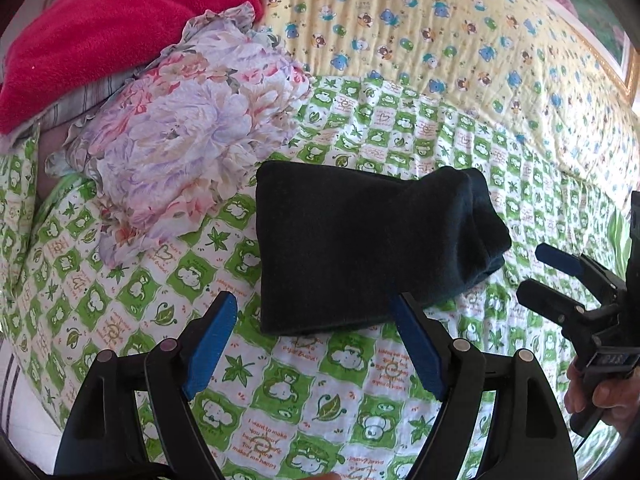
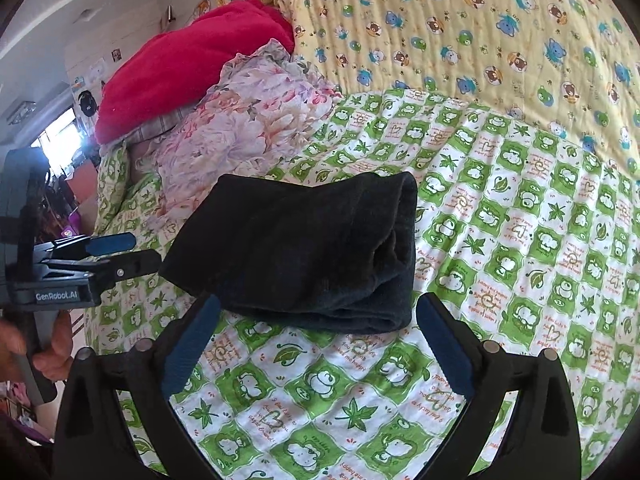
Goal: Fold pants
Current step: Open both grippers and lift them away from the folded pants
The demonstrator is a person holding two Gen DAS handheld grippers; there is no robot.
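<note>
Folded dark pants lie as a compact bundle on a green-and-white patterned quilt spread over a bed, directly ahead of both pairs of jaws. Left gripper: the jaws stand wide apart and hold nothing; the near edge of the pants sits just beyond the tips, the right blue pad overlapping the bundle's near corner in the view, though contact cannot be confirmed. Right gripper: the jaws are likewise spread wide and empty, the near edge of the pants lying between and just past the tips, with the rolled, thicker end of the bundle toward the right jaw. Each gripper appears in the other's view: the right gripper enters from the right of the left jaws, held level by a hand wrapped around its handle below, its fingers slightly parted and pointing toward the pants without touching them; the left gripper enters from the left of the right jaws, carried by a hand gripping its handle, tips just beside the bundle's left corner. Beyond the pants, up and left of the jaws, rest a floral ruffled cushion and a red fleece blanket; a yellow bear-print cover lies farther back.
</note>
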